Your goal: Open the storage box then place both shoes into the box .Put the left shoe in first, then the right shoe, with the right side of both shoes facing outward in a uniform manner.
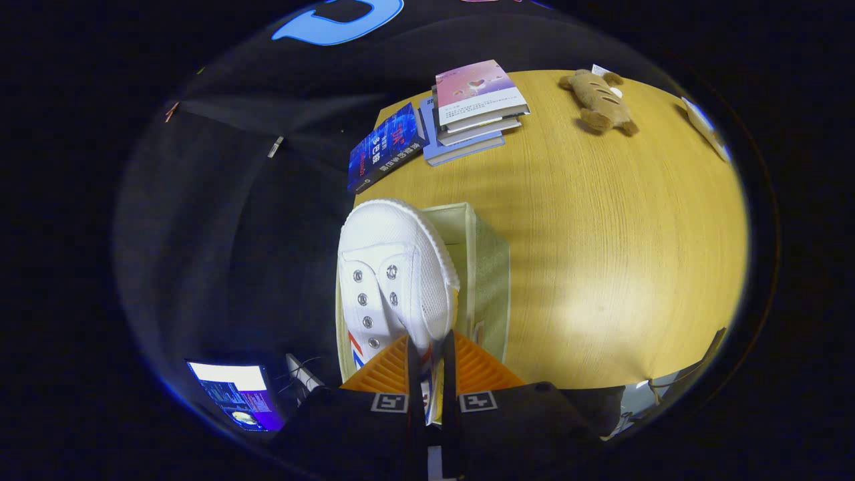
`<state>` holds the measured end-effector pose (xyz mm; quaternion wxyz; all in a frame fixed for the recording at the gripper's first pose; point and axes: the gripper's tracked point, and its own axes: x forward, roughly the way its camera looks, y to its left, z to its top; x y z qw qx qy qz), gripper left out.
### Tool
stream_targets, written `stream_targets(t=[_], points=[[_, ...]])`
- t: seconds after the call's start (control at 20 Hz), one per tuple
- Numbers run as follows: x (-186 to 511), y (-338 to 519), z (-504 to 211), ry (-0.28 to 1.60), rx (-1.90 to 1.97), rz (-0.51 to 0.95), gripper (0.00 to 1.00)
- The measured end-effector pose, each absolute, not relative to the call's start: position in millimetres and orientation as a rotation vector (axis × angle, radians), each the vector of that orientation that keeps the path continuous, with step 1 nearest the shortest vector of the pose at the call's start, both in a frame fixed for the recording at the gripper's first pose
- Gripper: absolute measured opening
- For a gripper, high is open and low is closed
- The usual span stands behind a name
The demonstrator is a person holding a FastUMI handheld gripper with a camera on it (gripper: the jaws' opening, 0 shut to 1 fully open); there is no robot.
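The gripper [427,354] is seen from behind its two fingers, which are drawn nearly together on the side wall of a white canvas shoe [394,274]; a thin strip of the shoe's upper is pinched between them. The shoe hangs toe-forward ahead of the fingers, eyelets uppermost, with red and blue stripes visible on its flank near the grip. It is held over the open storage box [484,267], a pale fabric bin standing at the near edge of the wooden table [614,254]; the shoe overlaps the box's left rim, and whether any part already rests inside cannot be told.

The step in hand is judged to be the lowering of a shoe into the box. For it to be done well, the shoe is best kept level and brought fully within the rim before the fingers are parted, with its right side turned outward and room left beside it for its mate.

Beyond the box lie a dark blue book [384,147], a stack of books [471,110] and a plush toy [598,100]. Writing is present on the book covers but is too small to be read. A lit screen [234,394] is seen below the table's edge.
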<state>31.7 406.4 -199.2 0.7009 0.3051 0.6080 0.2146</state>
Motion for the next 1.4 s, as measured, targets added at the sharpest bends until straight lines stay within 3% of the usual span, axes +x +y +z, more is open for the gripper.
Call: stream_targets(t=[0.1, 0.2, 0.3, 0.5, 0.85, 1.4], points=[[29, 408, -206, 1.367, 0.652, 0.474, 0.14], [28, 416, -205, 1.373, 0.673, 0.506, 0.23], [31, 420, -199, 1.360, 0.700, 0.524, 0.43], [30, 412, -198, 1.337, 0.682, 0.529, 0.99], [26, 387, -189, 1.278, 0.731, 0.525, 0.99], [23, 281, -176, 0.974, 0.601, 0.430, 0.99]])
